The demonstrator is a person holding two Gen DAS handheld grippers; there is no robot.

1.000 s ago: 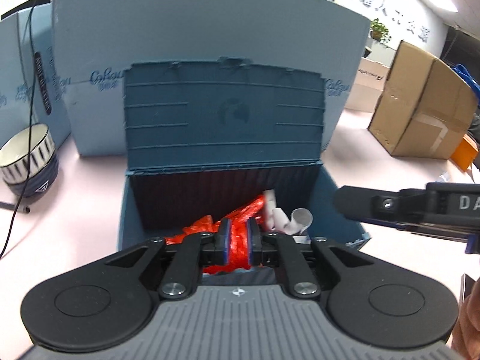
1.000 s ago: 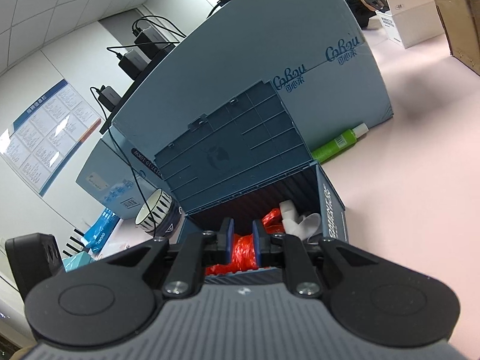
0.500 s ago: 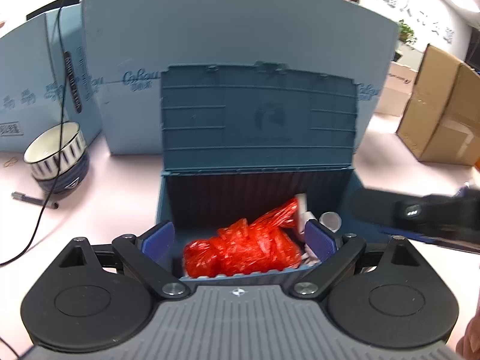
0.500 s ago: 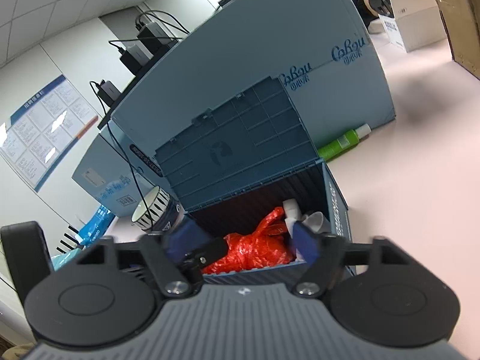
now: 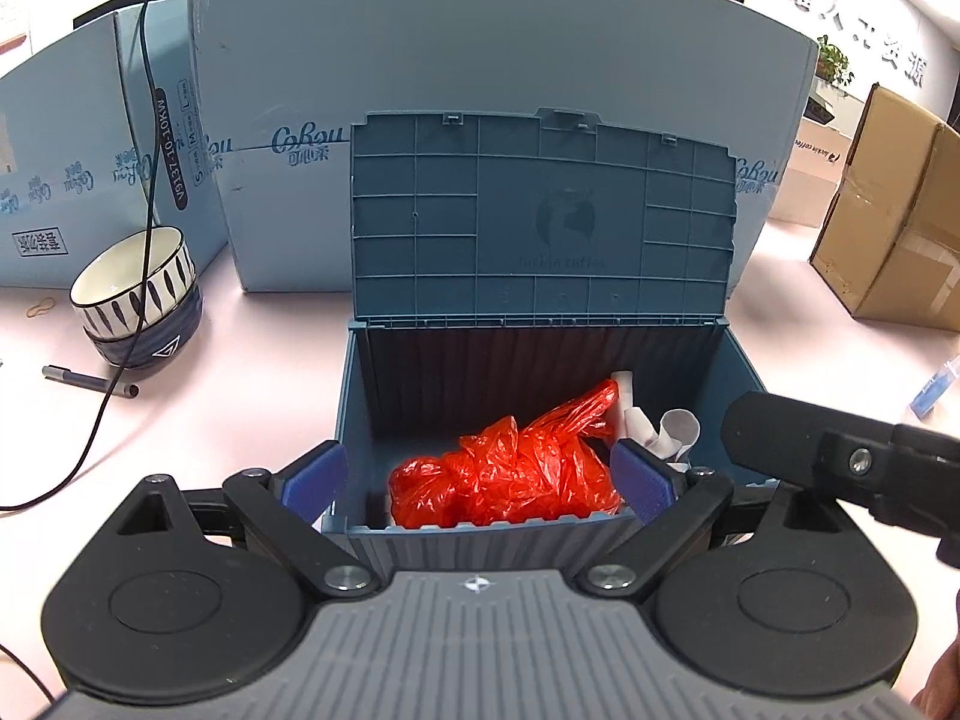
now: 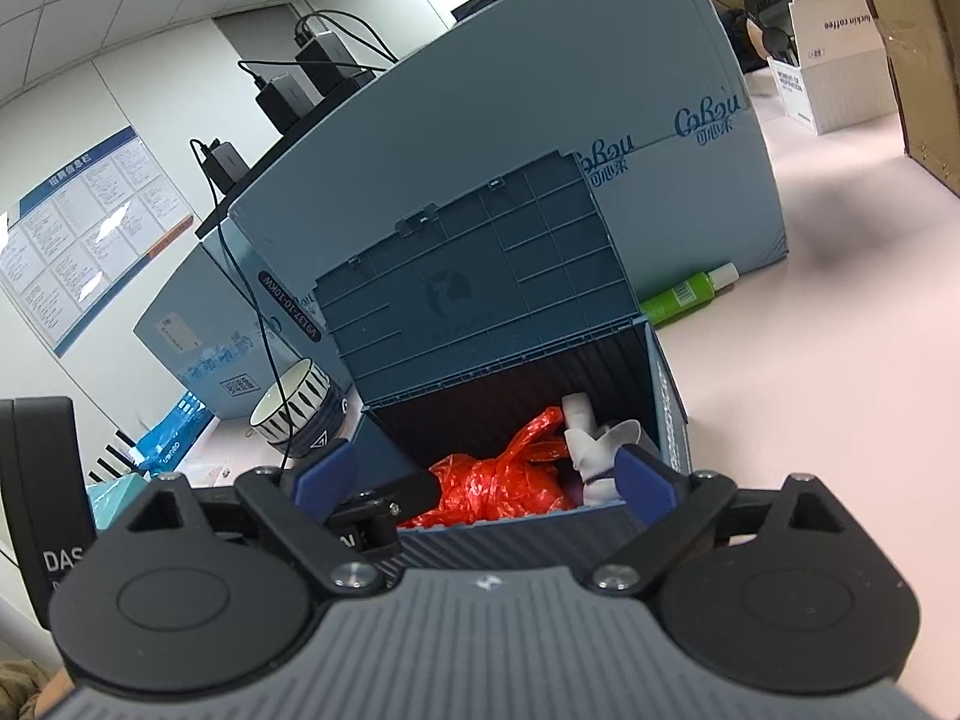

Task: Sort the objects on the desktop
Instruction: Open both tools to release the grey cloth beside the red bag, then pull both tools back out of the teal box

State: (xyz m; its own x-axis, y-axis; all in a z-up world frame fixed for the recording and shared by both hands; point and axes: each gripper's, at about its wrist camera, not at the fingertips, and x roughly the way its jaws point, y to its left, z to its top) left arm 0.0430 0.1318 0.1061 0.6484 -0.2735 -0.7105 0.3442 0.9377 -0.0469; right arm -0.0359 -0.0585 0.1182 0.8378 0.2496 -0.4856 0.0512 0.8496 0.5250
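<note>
A dark blue plastic bin (image 5: 354,396) stands on the pink desk with its lid (image 5: 540,216) tipped up and back. Inside lies a crumpled red plastic bag (image 5: 510,474) beside white paper scraps (image 5: 672,426). My left gripper (image 5: 480,474) hangs open over the bin's near rim, its blue pads well clear of the bag on both sides. In the right wrist view the red bag (image 6: 498,480) and the scraps (image 6: 588,438) lie in the same bin (image 6: 666,396). The jaws of my right gripper (image 6: 485,474) are opening there, with the bag lying loose below them.
A striped bowl (image 5: 135,294) stacked on a dark one, a grey pen (image 5: 90,381) and a black cable (image 5: 102,408) lie left of the bin. Tall blue cartons (image 5: 480,60) close off the back. A brown carton (image 5: 900,210) stands far right, and a green bottle (image 6: 684,294) lies behind the bin.
Both grippers were shut on the red bag a second ago. Both have spread wide and let it go, and the bag has dropped into the bin.
</note>
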